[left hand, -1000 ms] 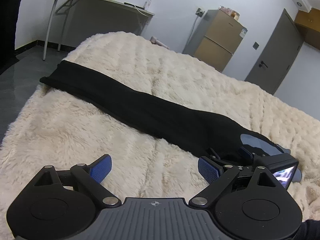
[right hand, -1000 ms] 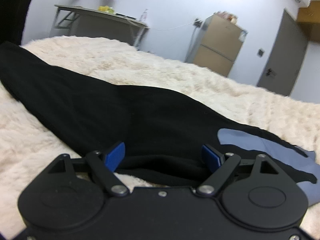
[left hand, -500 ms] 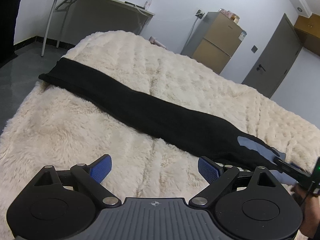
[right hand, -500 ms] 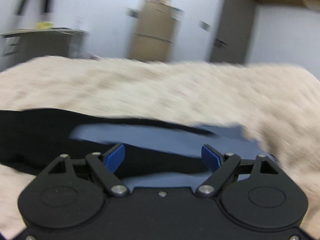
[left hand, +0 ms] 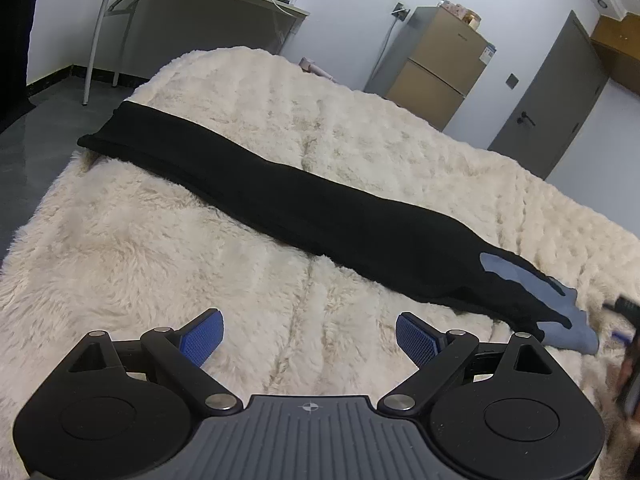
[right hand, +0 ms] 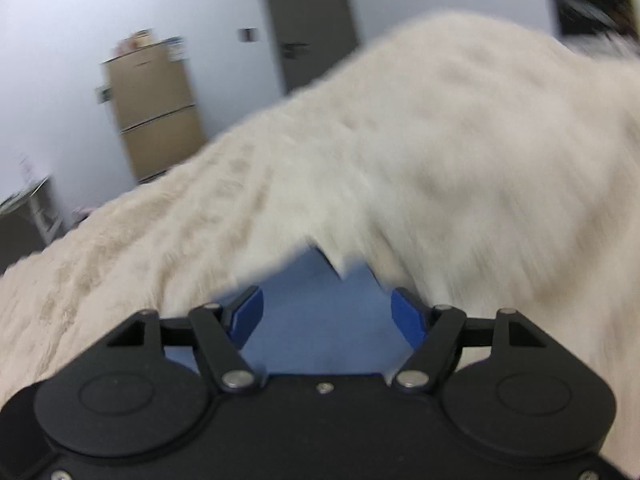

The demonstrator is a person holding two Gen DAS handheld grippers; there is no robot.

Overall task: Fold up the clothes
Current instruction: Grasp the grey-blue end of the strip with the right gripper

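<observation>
A long black garment (left hand: 304,208) lies folded into a narrow strip across the fluffy cream blanket (left hand: 160,272), running from the far left to the near right. Its right end shows a blue-grey part (left hand: 532,280). My left gripper (left hand: 308,336) is open and empty, hovering over the blanket just in front of the strip's middle. My right gripper (right hand: 326,316) is open, low over the blue fabric (right hand: 320,320) at the strip's right end, with cream blanket beyond it. The right wrist view is blurred by motion. The right gripper shows faintly at the right edge of the left wrist view (left hand: 624,320).
A grey desk (left hand: 200,4) with small items stands at the back left, a tan cabinet (left hand: 436,64) and a grey door (left hand: 556,100) at the back right. Dark floor (left hand: 24,132) lies past the bed's left edge.
My right gripper has swept rightward along the garment from its black middle to the blue end, turning toward the door. My left gripper has stayed open and risen slightly.
</observation>
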